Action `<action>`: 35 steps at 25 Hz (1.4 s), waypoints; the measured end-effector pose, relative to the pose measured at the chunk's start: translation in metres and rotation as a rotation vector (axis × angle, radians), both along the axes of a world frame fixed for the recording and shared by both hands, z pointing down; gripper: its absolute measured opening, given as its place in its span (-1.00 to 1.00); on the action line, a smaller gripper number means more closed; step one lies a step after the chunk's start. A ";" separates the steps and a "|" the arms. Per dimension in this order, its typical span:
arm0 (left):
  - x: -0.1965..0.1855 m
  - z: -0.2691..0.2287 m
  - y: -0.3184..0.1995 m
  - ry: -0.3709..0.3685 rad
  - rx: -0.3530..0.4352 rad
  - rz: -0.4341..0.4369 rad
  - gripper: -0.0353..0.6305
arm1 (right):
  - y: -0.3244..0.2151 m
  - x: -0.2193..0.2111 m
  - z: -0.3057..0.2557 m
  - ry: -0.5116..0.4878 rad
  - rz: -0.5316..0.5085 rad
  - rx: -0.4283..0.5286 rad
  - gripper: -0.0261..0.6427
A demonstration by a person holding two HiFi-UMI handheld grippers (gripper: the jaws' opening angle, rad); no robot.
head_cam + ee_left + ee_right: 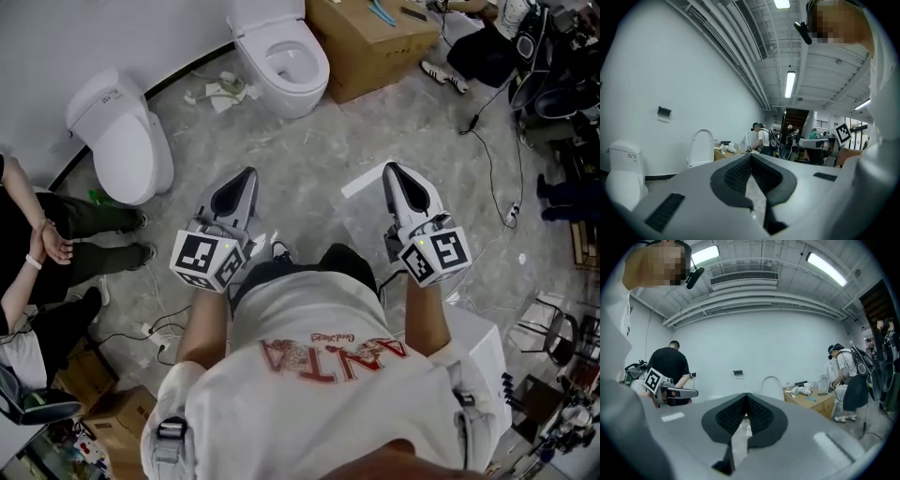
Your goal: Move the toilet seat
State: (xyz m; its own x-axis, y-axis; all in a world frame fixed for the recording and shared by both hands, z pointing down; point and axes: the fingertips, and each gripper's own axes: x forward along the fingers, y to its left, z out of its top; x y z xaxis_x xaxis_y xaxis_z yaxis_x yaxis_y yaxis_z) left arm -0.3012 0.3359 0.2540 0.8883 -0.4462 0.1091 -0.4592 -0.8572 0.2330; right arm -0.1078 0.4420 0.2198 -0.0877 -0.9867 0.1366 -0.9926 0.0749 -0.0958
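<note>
The left gripper and the right gripper are both pressed together on nothing, side by side above the floor. Well ahead, between their lines, stands the open toilet, its toilet seat raised upright. A closed toilet stands ahead-left of the left gripper.

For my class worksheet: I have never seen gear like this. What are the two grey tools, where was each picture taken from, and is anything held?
A person holds a gripper in each hand: the left gripper and the right gripper. The head view looks down from a camera on the person's head. The other two come from cameras riding on each gripper, looking along its jaws. Both pairs of jaws are shut and hold nothing. On the floor ahead stand an open toilet, a closed toilet and a cardboard box.
</note>
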 end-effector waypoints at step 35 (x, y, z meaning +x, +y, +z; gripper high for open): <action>0.222 0.016 -0.265 -0.090 -0.061 -0.222 -0.87 | -0.313 0.259 0.075 -0.175 -0.189 -0.093 -0.92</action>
